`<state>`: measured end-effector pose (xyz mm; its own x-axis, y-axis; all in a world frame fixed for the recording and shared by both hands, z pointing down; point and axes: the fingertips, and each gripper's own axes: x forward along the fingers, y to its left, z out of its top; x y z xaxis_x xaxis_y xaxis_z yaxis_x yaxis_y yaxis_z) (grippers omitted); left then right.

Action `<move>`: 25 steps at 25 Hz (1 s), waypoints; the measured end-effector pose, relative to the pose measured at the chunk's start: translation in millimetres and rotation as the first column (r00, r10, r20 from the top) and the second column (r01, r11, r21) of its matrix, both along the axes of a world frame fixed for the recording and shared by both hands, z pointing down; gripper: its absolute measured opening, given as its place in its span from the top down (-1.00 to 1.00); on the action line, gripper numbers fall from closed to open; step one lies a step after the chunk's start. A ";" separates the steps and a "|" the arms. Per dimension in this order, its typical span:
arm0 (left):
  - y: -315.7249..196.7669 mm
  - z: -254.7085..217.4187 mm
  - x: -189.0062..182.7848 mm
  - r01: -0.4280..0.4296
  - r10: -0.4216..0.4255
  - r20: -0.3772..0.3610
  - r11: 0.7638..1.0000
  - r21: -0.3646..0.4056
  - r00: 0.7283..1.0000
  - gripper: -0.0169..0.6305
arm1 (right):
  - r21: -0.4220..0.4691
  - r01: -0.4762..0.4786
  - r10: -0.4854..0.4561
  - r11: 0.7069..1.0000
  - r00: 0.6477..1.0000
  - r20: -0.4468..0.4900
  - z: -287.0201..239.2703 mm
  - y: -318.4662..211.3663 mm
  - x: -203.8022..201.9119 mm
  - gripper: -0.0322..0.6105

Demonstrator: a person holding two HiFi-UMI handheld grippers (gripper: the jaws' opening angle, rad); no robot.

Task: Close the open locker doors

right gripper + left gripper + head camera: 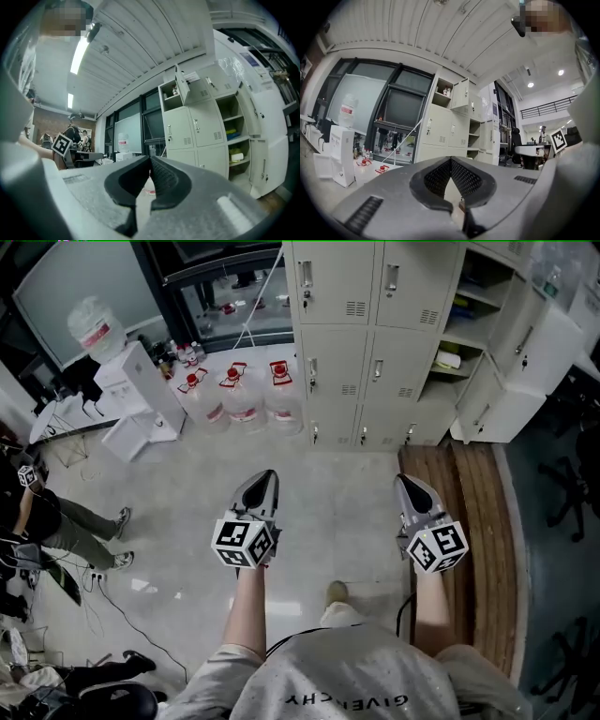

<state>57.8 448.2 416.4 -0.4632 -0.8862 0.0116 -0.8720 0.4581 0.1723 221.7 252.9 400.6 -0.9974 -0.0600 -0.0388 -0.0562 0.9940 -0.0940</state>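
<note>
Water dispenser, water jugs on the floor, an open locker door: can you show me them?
water dispenser [145,395]: head view, white front of its body.
water jugs [246,409]: head view, side of the middle one.
open locker door [553,338]: head view, flat outer face.

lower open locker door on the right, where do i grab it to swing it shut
Pinch the lower open door by its free vertical edge, near the handle, coming from the room side with the right claw, which is shut and must open first. It is a thin flat panel swung out from the cabinet, so that edge likely fits the jaws and gives most leverage.
</note>
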 end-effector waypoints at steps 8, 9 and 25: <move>-58.6 -7.1 -57.1 0.032 -0.032 0.012 0.999 0.001 0.999 0.96 | -0.017 0.035 -0.035 0.999 0.999 0.037 -4.8 -58.0 -54.3 0.75; -64.4 -8.2 -61.8 0.036 -0.036 0.011 0.999 0.008 0.999 0.96 | -0.019 0.041 -0.040 0.999 0.998 0.038 -5.0 -63.1 -59.1 0.75; -125.4 -7.6 -113.4 0.011 -0.011 -0.007 1.000 0.023 1.000 0.96 | -0.072 0.041 -0.037 0.997 0.998 0.053 2.3 -124.0 -113.8 0.62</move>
